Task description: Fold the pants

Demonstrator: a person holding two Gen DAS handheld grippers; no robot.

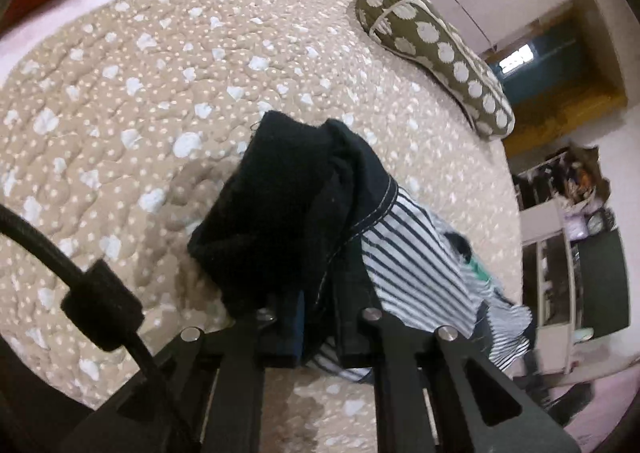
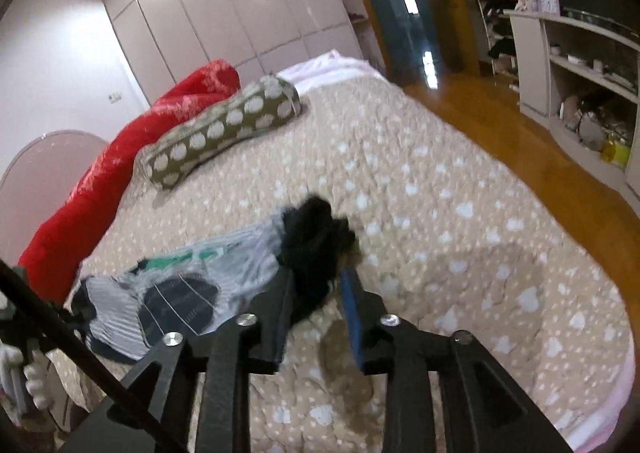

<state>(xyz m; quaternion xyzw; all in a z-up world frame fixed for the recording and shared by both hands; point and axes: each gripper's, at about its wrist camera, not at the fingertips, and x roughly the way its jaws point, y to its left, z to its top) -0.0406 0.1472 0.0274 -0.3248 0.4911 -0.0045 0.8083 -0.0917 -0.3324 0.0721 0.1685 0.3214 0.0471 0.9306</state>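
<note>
The pants (image 1: 412,253) are white with navy stripes, with a dark waistband (image 1: 288,205) and a dark pocket patch (image 2: 176,305). They hang in the air above the quilted bed (image 1: 160,93), stretched between both grippers. My left gripper (image 1: 316,317) is shut on the bunched dark waistband, which covers its fingertips. My right gripper (image 2: 320,273) is shut on the other dark bunch of the pants (image 2: 312,237); the striped cloth (image 2: 224,265) runs off to the left from it.
A beige quilt with white spots covers the bed (image 2: 440,213). An olive spotted bolster (image 2: 224,129) and a red blanket (image 2: 120,173) lie at its head. Wooden floor (image 2: 500,125) and white shelves (image 2: 580,65) are to the right. Wardrobe doors (image 2: 224,1) stand behind.
</note>
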